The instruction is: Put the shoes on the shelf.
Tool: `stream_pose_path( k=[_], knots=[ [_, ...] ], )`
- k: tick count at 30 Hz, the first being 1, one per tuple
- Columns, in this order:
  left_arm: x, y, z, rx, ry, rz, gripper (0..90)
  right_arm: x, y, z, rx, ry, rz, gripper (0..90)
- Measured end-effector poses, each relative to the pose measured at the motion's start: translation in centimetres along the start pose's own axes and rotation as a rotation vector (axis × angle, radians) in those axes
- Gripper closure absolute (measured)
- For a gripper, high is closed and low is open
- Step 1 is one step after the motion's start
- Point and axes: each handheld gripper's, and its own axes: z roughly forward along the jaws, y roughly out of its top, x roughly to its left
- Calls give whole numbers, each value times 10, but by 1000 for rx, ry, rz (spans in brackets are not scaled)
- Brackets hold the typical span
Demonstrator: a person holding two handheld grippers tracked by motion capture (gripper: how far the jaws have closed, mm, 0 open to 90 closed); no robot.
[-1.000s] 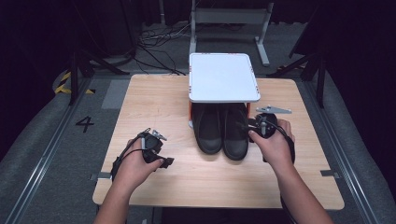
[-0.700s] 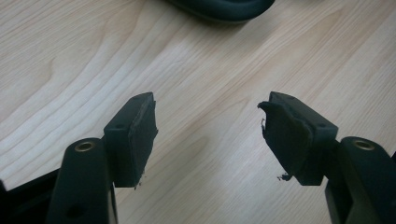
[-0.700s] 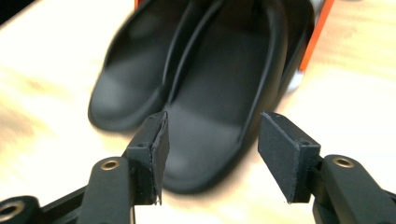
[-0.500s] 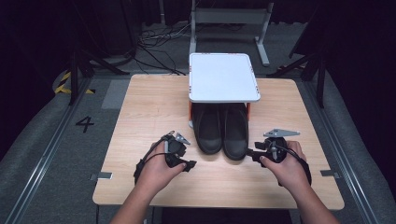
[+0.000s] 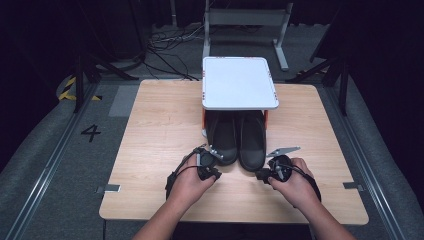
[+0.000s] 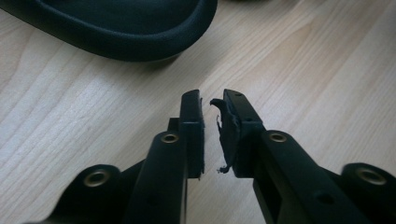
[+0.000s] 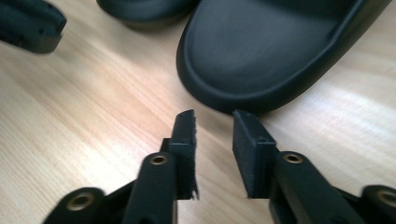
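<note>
The right gripper [image 7: 214, 122] points its two black jaws up from the bottom edge over the pale wooden table top [image 7: 84, 112]. They stand a little apart and have just been closing, with bare wood in the gap. Just beyond the tips lies the rounded toe of a matte black shoe with a thick rim [image 7: 261, 51], near the jaws yet not touching them. A second black shoe toe [image 7: 144, 9] sits at the top edge. At upper left a blurred black block [image 7: 28, 25] intrudes, probably the other gripper.

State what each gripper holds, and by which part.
Nothing is held. The left gripper and right gripper have just been closing on empty air, short of the black shoes.
</note>
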Motion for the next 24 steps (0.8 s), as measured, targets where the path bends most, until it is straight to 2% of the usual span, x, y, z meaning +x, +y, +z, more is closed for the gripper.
stream_pose_path(
  k=[2, 6, 11, 15, 18, 21, 24],
  knots=[
    [-2, 2, 5, 6, -17, -13, 826, 2, 0, 4, 18, 4, -11, 748],
    [-3, 8, 15, 13, -37, -8, 838, 3, 4, 10, 37, 14, -1, 775],
    [-3, 17, 22, 19, -39, -18, 837, 2, 8, 13, 65, 17, 13, 804],
    [0, 20, 25, 16, -28, -20, 828, 1, 10, 13, 43, 24, 21, 804],
    [2, 23, 27, 15, -21, -27, 826, 0, 13, 9, 16, 9, 20, 801],
    [2, 24, 28, 23, -24, -38, 832, 8, 10, 8, 56, 26, 8, 815],
    [3, 24, 27, 9, -9, -35, 833, 12, 8, 11, 90, 42, 3, 836]
  ],
)
